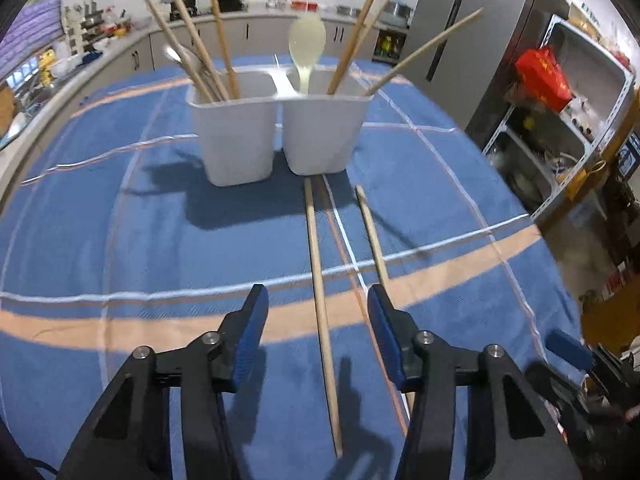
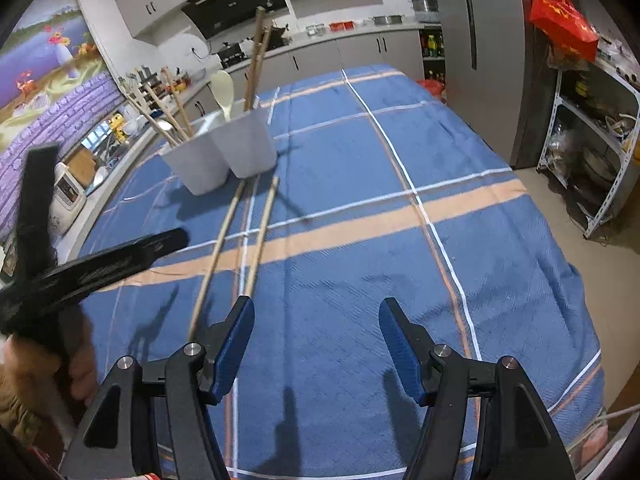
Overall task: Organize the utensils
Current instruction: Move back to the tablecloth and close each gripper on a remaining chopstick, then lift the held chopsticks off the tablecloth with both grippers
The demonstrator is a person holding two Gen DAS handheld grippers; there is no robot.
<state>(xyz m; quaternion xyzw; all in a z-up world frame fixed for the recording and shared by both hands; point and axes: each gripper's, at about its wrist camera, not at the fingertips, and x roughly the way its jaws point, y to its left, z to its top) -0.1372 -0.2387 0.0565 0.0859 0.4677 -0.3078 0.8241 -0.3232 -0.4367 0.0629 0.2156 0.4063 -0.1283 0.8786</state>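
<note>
A white two-compartment utensil holder stands on the blue checked tablecloth. It holds several wooden chopsticks, a metal spoon and a pale plastic spoon. Two loose wooden chopsticks lie on the cloth in front of it: one runs between the fingers of my open left gripper, the other lies just right of it. My right gripper is open and empty above the cloth, right of the same two chopsticks. The holder also shows in the right wrist view.
The left gripper's black body and the hand holding it sit at the left of the right wrist view. A kitchen counter runs behind the table. A fridge and a metal shelf rack stand to the right.
</note>
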